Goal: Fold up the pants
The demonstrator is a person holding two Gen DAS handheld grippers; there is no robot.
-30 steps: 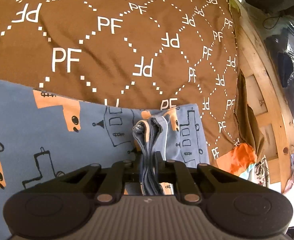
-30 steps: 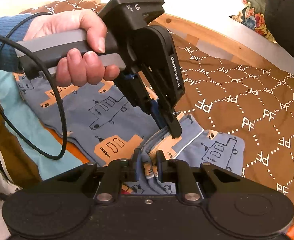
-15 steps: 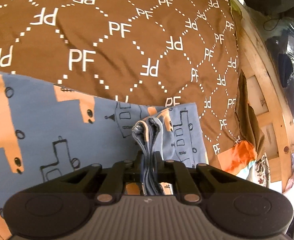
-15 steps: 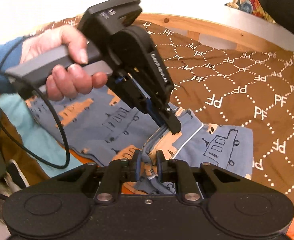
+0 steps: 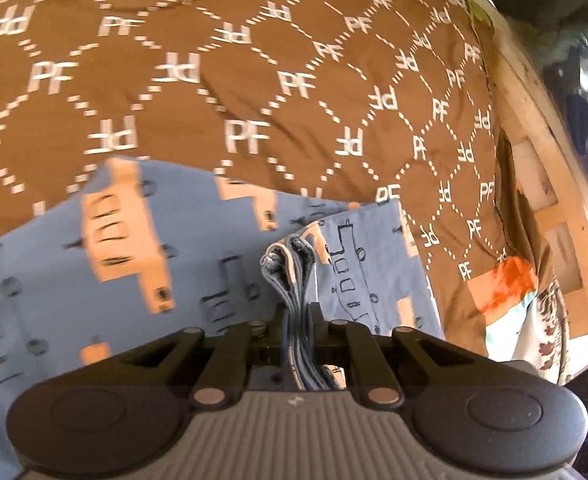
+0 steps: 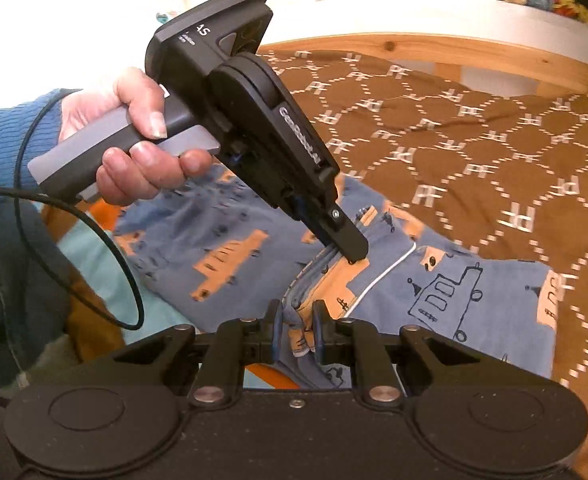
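The blue cotton pants printed with orange trucks (image 6: 229, 248) lie on the brown patterned bedspread (image 6: 474, 128), their bunched edge clamped in both the left tongs (image 5: 298, 312) and, toward 6 o'clock, the right tongs (image 6: 296, 322); uneven pulling could slip a layer loose.

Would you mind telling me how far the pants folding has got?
Done: the pants already lie doubled lengthwise on the brown bedspread. In hand: the left gripper and right gripper each pinch a bunched edge. Left: carrying that end over and smoothing the fold flat.
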